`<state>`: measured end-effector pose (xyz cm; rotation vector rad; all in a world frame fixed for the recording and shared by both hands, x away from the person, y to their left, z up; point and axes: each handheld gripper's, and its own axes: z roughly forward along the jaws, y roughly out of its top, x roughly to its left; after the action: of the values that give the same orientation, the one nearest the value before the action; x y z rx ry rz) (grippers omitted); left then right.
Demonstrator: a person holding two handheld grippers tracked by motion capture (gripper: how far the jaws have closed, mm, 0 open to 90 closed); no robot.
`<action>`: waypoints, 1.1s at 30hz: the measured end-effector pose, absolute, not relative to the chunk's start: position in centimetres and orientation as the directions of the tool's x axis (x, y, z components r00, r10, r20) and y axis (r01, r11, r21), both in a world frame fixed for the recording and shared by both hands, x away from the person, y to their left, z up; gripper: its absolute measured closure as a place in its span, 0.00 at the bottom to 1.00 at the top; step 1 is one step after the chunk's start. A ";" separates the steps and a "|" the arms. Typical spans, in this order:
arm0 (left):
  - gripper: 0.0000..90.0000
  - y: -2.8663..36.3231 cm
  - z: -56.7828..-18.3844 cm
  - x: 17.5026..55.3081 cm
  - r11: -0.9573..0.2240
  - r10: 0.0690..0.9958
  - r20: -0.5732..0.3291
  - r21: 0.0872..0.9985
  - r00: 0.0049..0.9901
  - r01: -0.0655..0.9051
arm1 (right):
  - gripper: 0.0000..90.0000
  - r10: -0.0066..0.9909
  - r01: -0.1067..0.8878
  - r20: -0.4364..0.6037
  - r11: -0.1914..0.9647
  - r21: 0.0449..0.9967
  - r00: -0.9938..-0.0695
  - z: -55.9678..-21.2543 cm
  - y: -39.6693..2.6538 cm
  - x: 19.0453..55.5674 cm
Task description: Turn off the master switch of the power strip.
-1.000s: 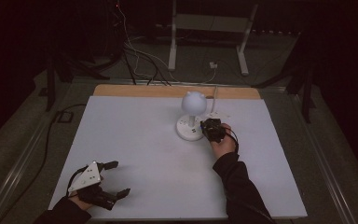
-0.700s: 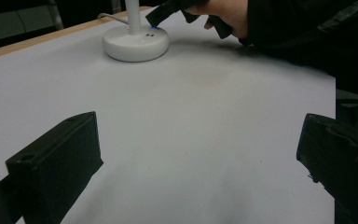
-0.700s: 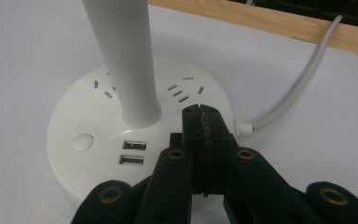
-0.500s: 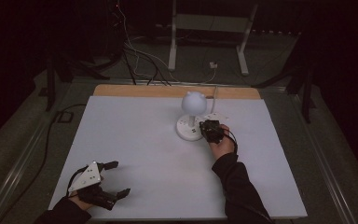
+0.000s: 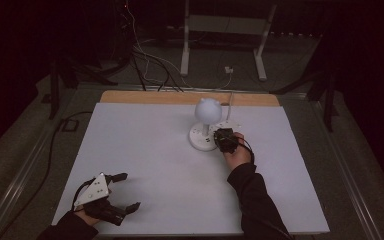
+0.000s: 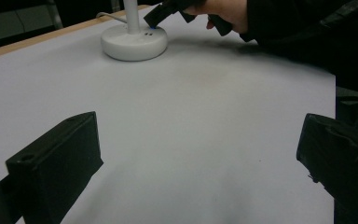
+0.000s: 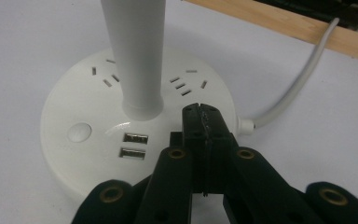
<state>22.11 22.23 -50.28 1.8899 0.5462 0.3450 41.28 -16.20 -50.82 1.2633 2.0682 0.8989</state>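
Observation:
A white lamp stands at the back middle of the table, with a round head (image 5: 207, 109) on a thin stem (image 7: 133, 51) over a disc base (image 5: 200, 139) (image 7: 74, 107). The base carries socket slots, two USB ports (image 7: 134, 145) and a round button (image 7: 79, 132). My right gripper (image 5: 219, 136) (image 7: 200, 112) is shut with nothing between its jaws, its tips on or just above the base top, right of the USB ports and beside the stem. My left gripper (image 5: 130, 190) (image 6: 198, 154) rests open at the table's near left corner, holding nothing.
The lamp's white cable (image 7: 298, 88) runs off the base to the right and over the wooden back edge (image 5: 180, 97). The white tabletop (image 5: 145, 150) lies bare between the two grippers. Cables and a metal stand (image 5: 225, 30) sit on the dark floor behind.

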 end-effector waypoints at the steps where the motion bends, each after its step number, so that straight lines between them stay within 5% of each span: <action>1: 0.00 22.2 -50.3 22.1 -0.307 0.523 -0.018 0.928 0.852 0.209 | 1.00 0.911 0.556 -0.079 0.315 0.769 -0.406 -50.7 -16.4 41.5; 24: 0.00 22.3 -50.2 22.1 -0.302 0.524 -0.019 0.931 0.851 0.206 | 1.00 0.912 0.509 -0.136 0.334 0.793 -0.386 -51.1 -15.9 40.9; 33: 0.00 22.4 -50.3 22.3 -0.300 0.525 -0.021 0.931 0.851 0.208 | 1.00 0.915 0.486 -0.072 0.277 0.829 -0.398 -49.6 -16.8 40.8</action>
<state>22.27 22.44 -50.27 1.8809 0.5478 0.3453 40.81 -16.78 -49.61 1.2548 1.9970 1.0060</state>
